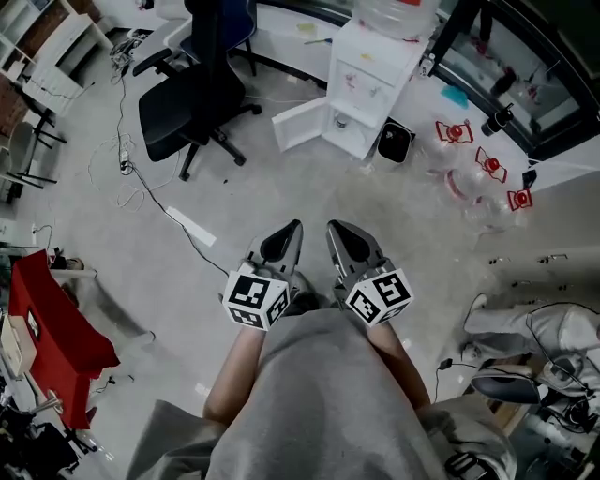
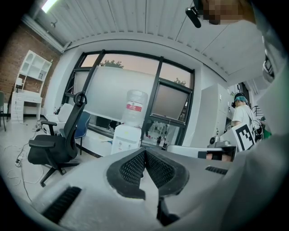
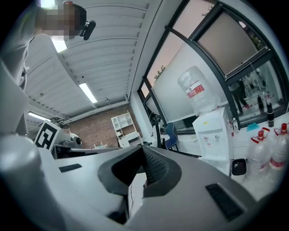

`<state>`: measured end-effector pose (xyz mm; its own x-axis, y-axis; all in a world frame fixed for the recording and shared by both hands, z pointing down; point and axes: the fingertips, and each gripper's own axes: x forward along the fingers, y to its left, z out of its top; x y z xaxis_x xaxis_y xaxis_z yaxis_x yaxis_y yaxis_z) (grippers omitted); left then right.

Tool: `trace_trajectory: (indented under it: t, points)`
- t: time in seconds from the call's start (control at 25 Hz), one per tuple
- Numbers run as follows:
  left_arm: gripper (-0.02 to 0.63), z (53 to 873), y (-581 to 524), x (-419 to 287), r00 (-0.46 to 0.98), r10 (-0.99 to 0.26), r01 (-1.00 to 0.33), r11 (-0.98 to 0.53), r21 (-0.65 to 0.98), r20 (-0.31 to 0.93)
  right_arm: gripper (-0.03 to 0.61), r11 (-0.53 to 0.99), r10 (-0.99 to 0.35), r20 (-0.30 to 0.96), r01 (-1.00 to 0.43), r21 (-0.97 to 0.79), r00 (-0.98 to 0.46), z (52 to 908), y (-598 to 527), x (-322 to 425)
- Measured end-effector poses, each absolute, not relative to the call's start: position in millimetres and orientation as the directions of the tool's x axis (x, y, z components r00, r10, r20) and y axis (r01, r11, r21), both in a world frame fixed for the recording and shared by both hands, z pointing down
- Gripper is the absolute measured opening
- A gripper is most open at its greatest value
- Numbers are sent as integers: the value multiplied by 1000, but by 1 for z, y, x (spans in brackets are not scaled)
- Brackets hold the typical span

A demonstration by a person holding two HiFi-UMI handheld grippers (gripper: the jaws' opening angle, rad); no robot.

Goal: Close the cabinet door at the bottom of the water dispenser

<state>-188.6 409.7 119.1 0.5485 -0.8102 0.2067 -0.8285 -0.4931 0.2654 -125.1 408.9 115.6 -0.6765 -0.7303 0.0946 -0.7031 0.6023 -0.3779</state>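
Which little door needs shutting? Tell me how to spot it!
Near the top of the head view stands a white water dispenser with a big clear bottle on top, between a black chair and a black bin. At its bottom a white door hangs open toward the chair. It is the only panel swung out from the dispenser.

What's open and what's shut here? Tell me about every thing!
Cabinet door, open, swung out.
Water dispenser, upright, with a bottle on top.
Left hand-held gripper, shut, empty.
Right hand-held gripper, shut, empty.
Office chair, upright.
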Motion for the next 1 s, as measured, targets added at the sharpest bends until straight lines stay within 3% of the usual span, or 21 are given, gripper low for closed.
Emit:
trace_trajectory:
  t: [0.52,1.0]
  points:
    - [8,139,359,-215,568,-791,-807,-482,341,227,9,554,-758,163,-755,-351,-632,124,355,-145]
    - [8,147,241,-227,504,-813,-856,-425,294,292,8,593,-711,197,-726,-349,-675,139,234,-161]
